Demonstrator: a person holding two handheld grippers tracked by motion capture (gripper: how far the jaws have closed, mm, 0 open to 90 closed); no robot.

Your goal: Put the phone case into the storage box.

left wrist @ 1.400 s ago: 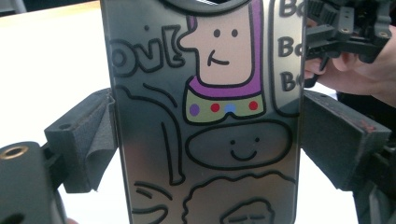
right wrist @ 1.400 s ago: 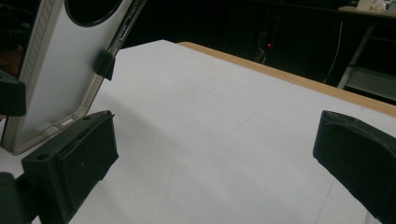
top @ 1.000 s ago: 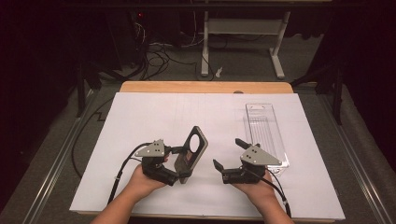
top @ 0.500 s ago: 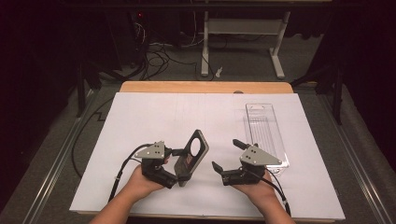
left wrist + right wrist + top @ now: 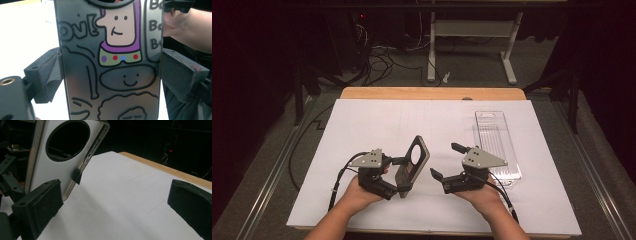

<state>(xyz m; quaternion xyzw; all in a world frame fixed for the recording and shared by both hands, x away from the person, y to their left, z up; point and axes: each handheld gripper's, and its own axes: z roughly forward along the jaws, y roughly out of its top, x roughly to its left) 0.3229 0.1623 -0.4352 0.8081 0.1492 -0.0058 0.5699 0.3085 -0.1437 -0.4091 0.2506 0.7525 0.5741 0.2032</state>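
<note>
Left gripper (image 5: 398,174), at about 7 o'clock on the table from its centre, holds a phone case (image 5: 412,165) clamped across its width, both pads pressed on the long edges; the left gripper view shows the cartoon-printed face of the case (image 5: 110,62) between the jaws. Against the frames a second and half a second back, the case stands tipped slightly differently, camera hole swung a little toward 1 o'clock; both hands sit in nearly the same place. Judgement: this reads as a small re-aim of the case, presenting it for the other gripper, not a transfer yet. Left hand (image 5: 357,192) lies low on the white sheet (image 5: 377,120), wrist in from 6 o'clock, the case standing on edge, leaning toward 1 o'clock. Right gripper (image 5: 445,161), at about 5 o'clock, jaws wide apart and holding nothing, points toward the case at 9 o'clock; right hand (image 5: 484,195) cradles it from below. Farther off, at 2 o'clock, a clear plastic tray (image 5: 496,145) lies flat, well apart from the case.
</note>
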